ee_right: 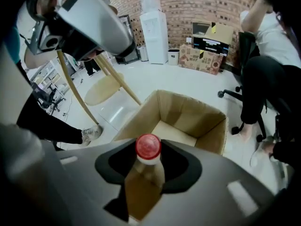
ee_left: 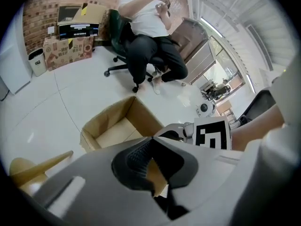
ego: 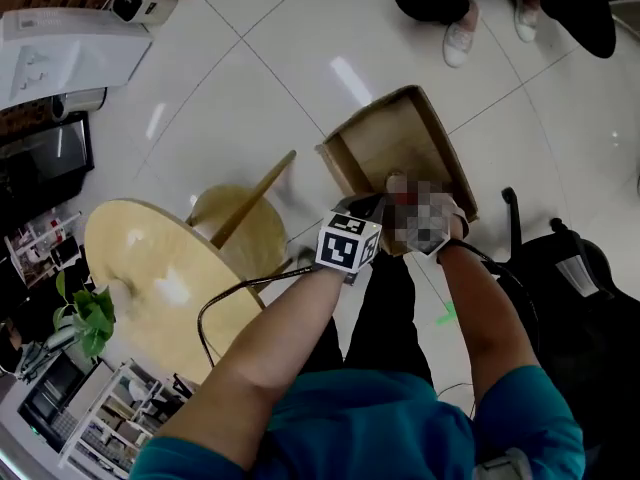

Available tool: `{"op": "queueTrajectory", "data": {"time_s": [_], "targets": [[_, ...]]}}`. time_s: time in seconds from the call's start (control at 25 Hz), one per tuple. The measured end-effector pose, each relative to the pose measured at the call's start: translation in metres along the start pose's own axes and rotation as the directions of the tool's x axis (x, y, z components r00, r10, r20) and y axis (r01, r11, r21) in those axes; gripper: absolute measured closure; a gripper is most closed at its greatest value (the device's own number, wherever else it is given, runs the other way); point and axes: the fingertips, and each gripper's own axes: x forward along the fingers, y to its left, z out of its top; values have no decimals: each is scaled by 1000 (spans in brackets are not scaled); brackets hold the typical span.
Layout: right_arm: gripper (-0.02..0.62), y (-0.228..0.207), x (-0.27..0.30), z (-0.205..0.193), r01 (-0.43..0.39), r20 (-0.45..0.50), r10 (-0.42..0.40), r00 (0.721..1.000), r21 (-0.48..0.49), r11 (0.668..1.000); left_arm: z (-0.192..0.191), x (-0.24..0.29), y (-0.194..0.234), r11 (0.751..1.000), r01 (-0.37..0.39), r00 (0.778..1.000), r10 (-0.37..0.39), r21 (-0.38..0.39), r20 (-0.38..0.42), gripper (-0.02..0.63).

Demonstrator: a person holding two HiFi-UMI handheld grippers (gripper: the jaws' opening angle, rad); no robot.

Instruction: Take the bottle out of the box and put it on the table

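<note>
A bottle (ee_right: pixel 145 173) of brown liquid with a red cap stands between the jaws of my right gripper (ee_right: pixel 146 166), which is shut on it above the open cardboard box (ee_right: pixel 188 121). The box (ego: pixel 400 143) sits on the white floor and looks empty inside. My left gripper (ee_left: pixel 151 166) hangs beside the right one over the box (ee_left: pixel 113 126); its jaws stand a narrow gap apart with nothing between them. In the head view the left gripper (ego: pixel 352 230) shows its marker cube, while a blurred patch covers most of the right gripper. The round wooden table (ego: pixel 150 268) lies to the left.
A person sits on an office chair (ee_left: pixel 146 46) beyond the box, shoes (ego: pixel 460 33) near it. A black chair (ego: pixel 580 298) stands at my right. Slanted wooden legs (ee_right: pixel 75 93) rise beside the box. Cartons (ee_left: pixel 70 36) line the brick wall. A plant (ego: pixel 90 318) grows by the table.
</note>
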Motion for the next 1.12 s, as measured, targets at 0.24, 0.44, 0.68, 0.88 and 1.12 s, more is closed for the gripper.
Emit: {"op": "queueTrajectory", "data": {"time_s": [0.24,0.44,0.68,0.88,1.12], "targets": [[445,-45,-112,62,-24,4,24,1000,-100,995,92,-68,-61,1000,3,995,-5,18,95,604],[446,-40,-234,115,-52,-21,50,999,-133,990,139,-162,-139,999,33,988,-39,39,151,604],[445,-47,-393,189,-96,-29,92,995,-238,966,228,-290,-214,997,14,948,-37,74,315,605],[445,-21,-516,266,-176,-45,170,984,-324,930,280,-410,-251,997,-14,893,-19,70,449,604],[445,43,-673,393,-279,-79,273,959,-438,855,313,-585,-289,999,-2,844,-24,47,535,605]]}}
